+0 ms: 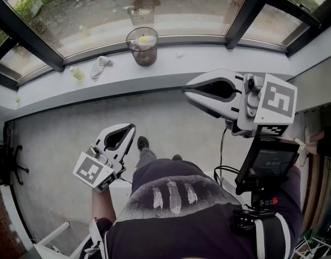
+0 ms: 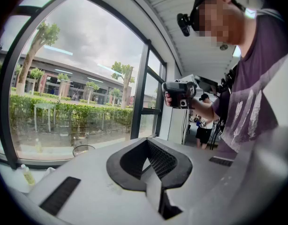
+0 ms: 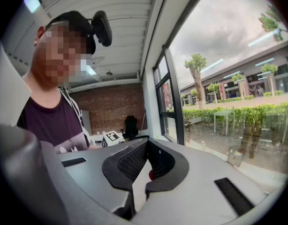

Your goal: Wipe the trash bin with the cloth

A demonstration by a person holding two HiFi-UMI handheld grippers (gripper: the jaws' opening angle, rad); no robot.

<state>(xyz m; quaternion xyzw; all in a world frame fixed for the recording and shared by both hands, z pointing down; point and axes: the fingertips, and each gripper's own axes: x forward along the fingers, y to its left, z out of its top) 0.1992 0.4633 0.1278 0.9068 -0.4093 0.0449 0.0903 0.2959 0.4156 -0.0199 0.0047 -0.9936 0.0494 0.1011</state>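
Where curved windows (image 1: 171,4) meet a grey ledge (image 1: 208,58), a clear trash bin (image 1: 142,46) stands.
Something yellow, perhaps rubbish, lies inside; the cloth (image 1: 101,66) lies near; left gripper (image 1: 131,128) and right gripper (image 1: 185,90) closed, empty.

The trash bin (image 1: 142,46) is clear smoky grey with a yellow scrap and brown litter inside; the sill (image 1: 219,57) is pale grey, the cloth (image 1: 100,66) off-white and a small bottle (image 1: 76,74) yellow. The left gripper (image 1: 130,129) and the right gripper (image 1: 187,90) are both light grey with black lining round the jaws, and each bears black-and-white square markers. The person's shirt (image 1: 154,225) is dark purple with 3 white slash marks, the floor (image 1: 63,128) plain grey, the window frames (image 1: 26,32) black and the hedge (image 2: 64,114) green.
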